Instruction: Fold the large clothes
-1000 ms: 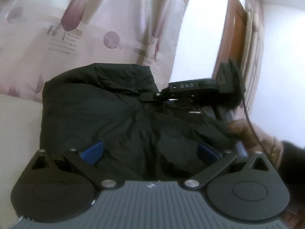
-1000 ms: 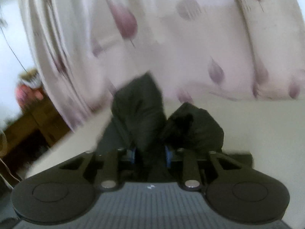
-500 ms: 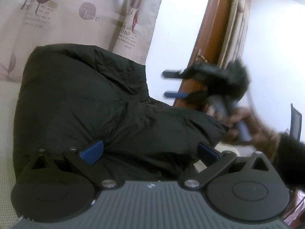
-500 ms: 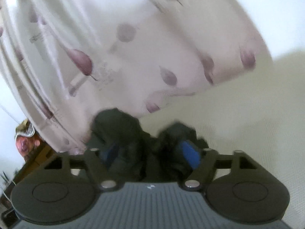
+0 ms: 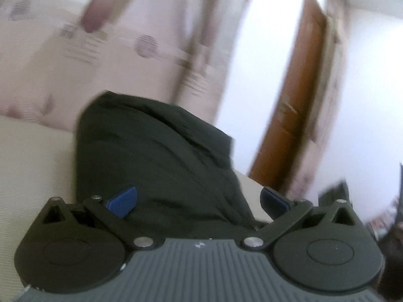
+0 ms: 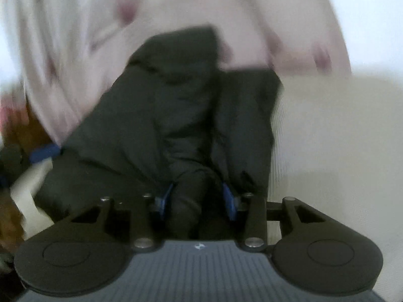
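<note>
So the big black puffy jacket [image 5: 156, 156] is heaped on a cream ribbed fabric surface [image 5: 32, 166], bunched up right in front of both grippers. From the left wrist camera, the left gripper [image 5: 199, 201] has its blue-padded fingers [image 5: 123, 201] spread wide. The jacket's near edge fills most of the gap between them and sits up against the left pad, but the right pad is out over bare cream surface, clear of the cloth, so nothing's pinched there.

Right wrist camera is a different story. The right gripper [image 6: 199, 198] has a fold of the black jacket [image 6: 176, 115] sitting between its two blue pads [image 6: 230, 198], and the jaws are closing in on it. The pads look like they're against the fabric on both sides, though it's blurry enough that I can't swear to how firm the grip is.

Writing: nothing readable. The pale pink curtain [image 5: 100, 50] with the plum leaf and dot print has some text-ish marks, but motion blur smears them out.

Room-wise, the jacket's left edge has open cream surface beside it in the left view, and in the right view there's a wide bare stretch to the right of the pile. The curtain hangs close behind the jacket. A brown wooden door [image 5: 297, 100] stands off to the right against a white wall [image 5: 372, 88].
</note>
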The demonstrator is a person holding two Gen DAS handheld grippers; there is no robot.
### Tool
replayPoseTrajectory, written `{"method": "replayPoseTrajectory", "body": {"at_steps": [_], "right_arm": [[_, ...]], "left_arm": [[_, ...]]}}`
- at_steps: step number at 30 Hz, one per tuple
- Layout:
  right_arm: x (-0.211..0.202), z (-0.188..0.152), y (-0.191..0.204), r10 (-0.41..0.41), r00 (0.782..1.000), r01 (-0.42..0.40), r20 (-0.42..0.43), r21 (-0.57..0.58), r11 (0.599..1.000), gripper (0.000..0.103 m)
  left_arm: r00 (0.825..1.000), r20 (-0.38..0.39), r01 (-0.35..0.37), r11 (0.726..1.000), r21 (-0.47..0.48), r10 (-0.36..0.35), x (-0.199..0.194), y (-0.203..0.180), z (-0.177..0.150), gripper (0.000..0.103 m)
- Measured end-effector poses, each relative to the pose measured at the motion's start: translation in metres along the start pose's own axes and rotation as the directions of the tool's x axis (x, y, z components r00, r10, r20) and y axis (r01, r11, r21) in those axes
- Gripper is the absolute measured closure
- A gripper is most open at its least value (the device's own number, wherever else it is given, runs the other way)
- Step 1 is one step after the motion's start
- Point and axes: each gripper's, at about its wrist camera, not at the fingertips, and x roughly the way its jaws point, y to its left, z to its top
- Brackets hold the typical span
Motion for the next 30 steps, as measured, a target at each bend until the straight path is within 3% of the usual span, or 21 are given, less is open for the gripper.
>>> {"method": "replayPoseTrajectory", "body": {"at_steps": [1, 4, 7, 11, 18, 24, 30], "right_arm": [[0.001, -0.005, -0.005, 0.031, 1.000, -0.031, 0.007, 0.062, 0.998, 0.063], [0.003, -0.017, 0.007, 0.055, 0.998, -0.056, 0.010, 0.091, 0.994, 0.063], [0.009, -0.032, 0.037, 0.070, 0.997, -0.071, 0.012, 0.090, 0.993, 0.062], [0.022, -0.053, 0.105, 0.025, 1.000, -0.026, 0.015, 0.063, 0.998, 0.061], [0.018, -0.073, 0.203, -0.110, 0.994, 0.110, 0.006, -0.015, 0.994, 0.053], [0.040, -0.096, 0.285, -0.146, 0.989, 0.146, 0.005, -0.001, 0.989, 0.051], [0.051, -0.102, 0.306, -0.166, 0.986, 0.165, 0.019, 0.031, 0.986, 0.049]], "left_arm": [[1.000, 0.000, -0.008, 1.000, -0.015, 0.008, 0.000, 0.003, 0.003, 0.000], [0.999, -0.036, -0.014, 1.000, -0.023, 0.013, 0.005, 0.004, 0.005, 0.002], [0.989, -0.083, -0.110, 0.988, 0.110, 0.119, 0.017, -0.010, -0.002, 0.002], [0.965, -0.123, -0.196, 0.951, 0.239, 0.230, 0.031, -0.023, -0.009, 0.001], [0.930, -0.213, -0.243, 0.935, 0.257, 0.300, 0.043, -0.024, 0.003, 0.000], [0.910, -0.251, -0.256, 0.922, 0.289, 0.331, 0.047, -0.026, 0.005, 0.000], [0.902, -0.264, -0.259, 0.916, 0.305, 0.343, 0.050, -0.027, 0.006, 0.000]]}}
